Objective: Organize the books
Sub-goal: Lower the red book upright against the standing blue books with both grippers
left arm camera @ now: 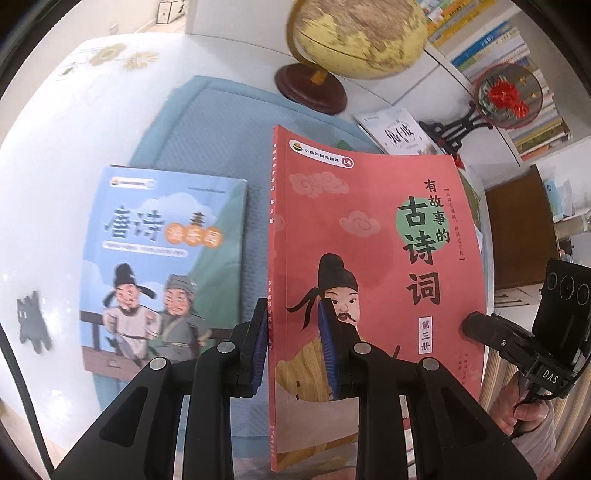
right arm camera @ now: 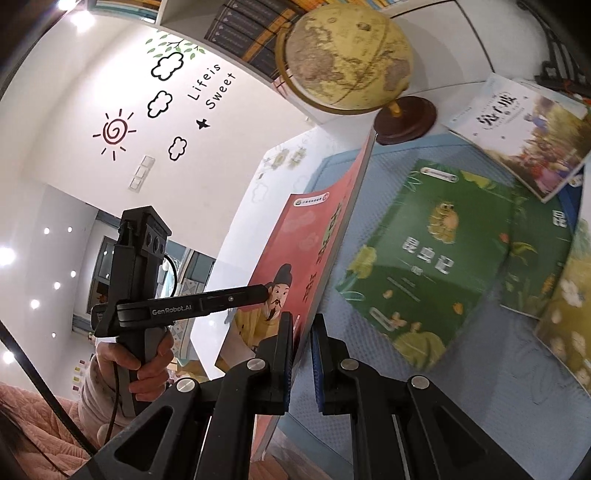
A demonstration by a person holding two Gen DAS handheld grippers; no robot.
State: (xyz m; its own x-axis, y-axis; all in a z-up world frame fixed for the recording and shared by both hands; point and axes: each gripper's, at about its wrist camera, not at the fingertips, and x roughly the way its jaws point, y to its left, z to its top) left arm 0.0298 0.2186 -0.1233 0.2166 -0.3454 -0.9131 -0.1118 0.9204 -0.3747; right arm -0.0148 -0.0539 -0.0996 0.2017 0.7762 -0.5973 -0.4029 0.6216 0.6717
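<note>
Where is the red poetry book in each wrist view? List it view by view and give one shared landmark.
Left wrist: the red poetry book fills centre-right, cover facing the camera, spine edge between the left gripper fingers.
Right wrist: seen edge-on, lower centre, rising from the right gripper.
Shared landmark: the globe, top centre in both.

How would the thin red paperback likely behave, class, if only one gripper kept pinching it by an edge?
The red paperback would probably flop: its cover already bows while the left gripper and right gripper pinch opposite edges. It looks thin, so likely light. Its cover seems glossy, so it might slide between the pads.
</note>
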